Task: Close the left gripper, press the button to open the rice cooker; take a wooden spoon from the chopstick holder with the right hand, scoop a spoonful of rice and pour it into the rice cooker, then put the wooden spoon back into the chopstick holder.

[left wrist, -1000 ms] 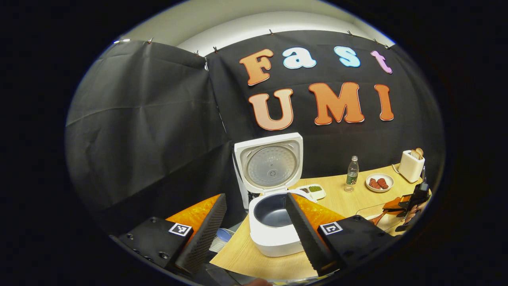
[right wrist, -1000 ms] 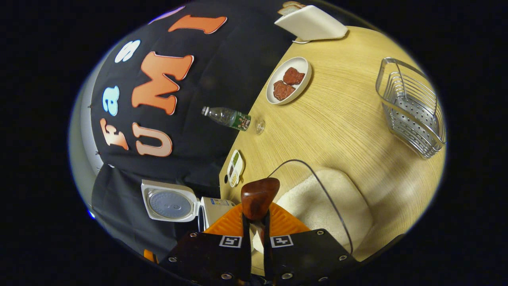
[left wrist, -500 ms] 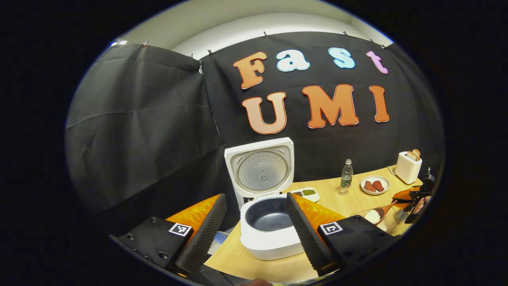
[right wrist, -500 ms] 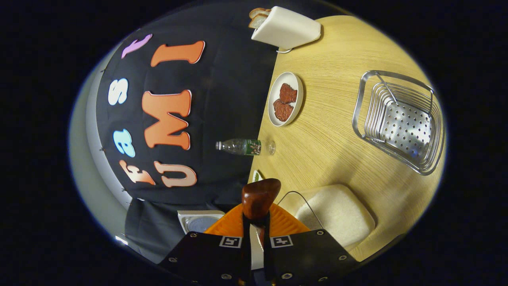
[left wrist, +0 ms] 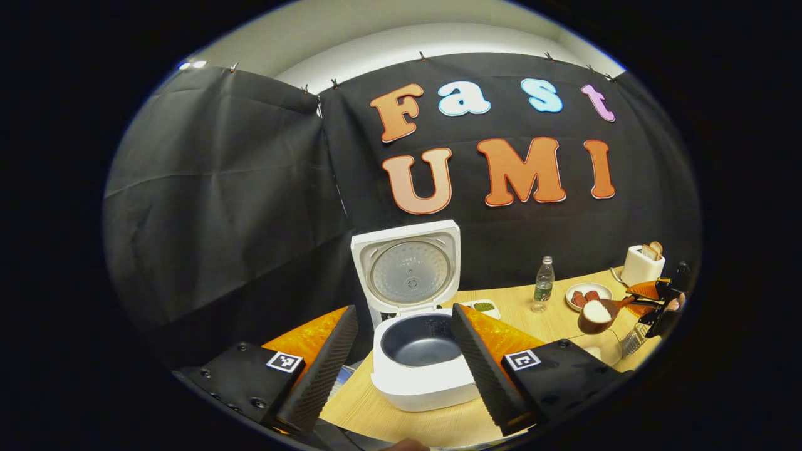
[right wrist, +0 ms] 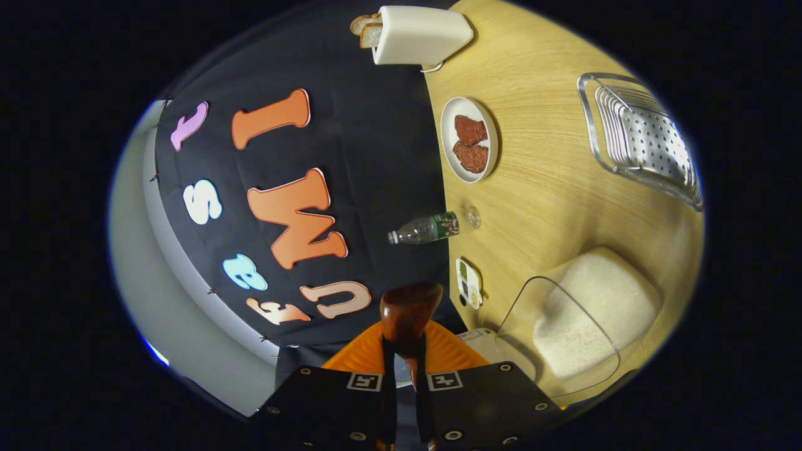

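Rice cooker (left wrist: 421, 351) on the near end of the desk (left wrist: 551, 319), left gripper view: lid (left wrist: 407, 268) swung fully up, dark inner pot exposed. Left hand-held gripper (left wrist: 401, 363) hangs in front of it, fingers spread wide apart, holding nothing; the cooker body shows in the gap between them. Right of the cooker along the back edge: small divided dish (left wrist: 484, 307), plastic bottle (left wrist: 542, 293) upright, white plate (left wrist: 588, 293) with two reddish pieces, toaster (left wrist: 640, 265) with bread slices sticking up. Far right, right hand-held gripper (left wrist: 651, 302) holds the wooden spoon (left wrist: 598, 313) by its handle, raised above the desk; bowl of the spoon carries a heap of white rice. Clear container (left wrist: 604, 344) below it.

Right gripper view, rolled steeply so the desk (right wrist: 551, 188) runs down the right side. Right hand-held gripper (right wrist: 406, 376) has its fingers drawn close together, clamped on the wooden spoon (right wrist: 407, 319); the rounded brown wood juts up just past the fingertips. Clear container (right wrist: 583, 326) with rice just right of the gripper. Beyond: divided dish (right wrist: 468, 283), bottle (right wrist: 431, 228), plate (right wrist: 470, 148), toaster (right wrist: 418, 34). Metal chopstick holder (right wrist: 645, 138), perforated, at the far right, well apart from the spoon.
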`<state>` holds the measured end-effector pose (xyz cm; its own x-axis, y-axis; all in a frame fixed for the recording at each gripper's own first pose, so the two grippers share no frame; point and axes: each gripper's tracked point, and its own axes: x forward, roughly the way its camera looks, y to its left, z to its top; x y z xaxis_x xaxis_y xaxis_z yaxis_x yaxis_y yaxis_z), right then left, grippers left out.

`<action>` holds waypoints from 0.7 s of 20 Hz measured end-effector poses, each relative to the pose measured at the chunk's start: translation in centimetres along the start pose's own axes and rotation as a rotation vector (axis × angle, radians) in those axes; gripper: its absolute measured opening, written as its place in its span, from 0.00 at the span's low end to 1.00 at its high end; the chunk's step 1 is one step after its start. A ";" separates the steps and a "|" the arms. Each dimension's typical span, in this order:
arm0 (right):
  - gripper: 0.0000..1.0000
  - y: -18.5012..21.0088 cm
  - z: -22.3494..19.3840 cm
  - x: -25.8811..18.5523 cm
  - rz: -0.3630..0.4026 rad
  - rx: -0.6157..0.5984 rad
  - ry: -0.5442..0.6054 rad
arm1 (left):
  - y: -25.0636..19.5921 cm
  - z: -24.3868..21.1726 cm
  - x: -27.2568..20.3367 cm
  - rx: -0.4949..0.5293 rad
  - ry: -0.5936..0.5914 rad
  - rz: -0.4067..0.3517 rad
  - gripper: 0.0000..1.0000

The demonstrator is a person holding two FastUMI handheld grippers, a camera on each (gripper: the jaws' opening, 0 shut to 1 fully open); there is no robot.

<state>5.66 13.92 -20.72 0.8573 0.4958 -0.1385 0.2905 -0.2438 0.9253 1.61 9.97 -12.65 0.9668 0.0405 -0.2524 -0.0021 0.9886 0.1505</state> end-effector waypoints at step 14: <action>0.12 4.0 -10.7 9.0 -0.036 -0.032 0.136 | 6.8 -1.7 -0.2 -0.055 0.010 0.109 0.99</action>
<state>9.97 26.33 -14.51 0.7804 0.6127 -0.1250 0.3047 -0.1981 0.9316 1.00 16.94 -13.20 0.9575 0.1494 -0.2469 -0.1213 0.9847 0.1253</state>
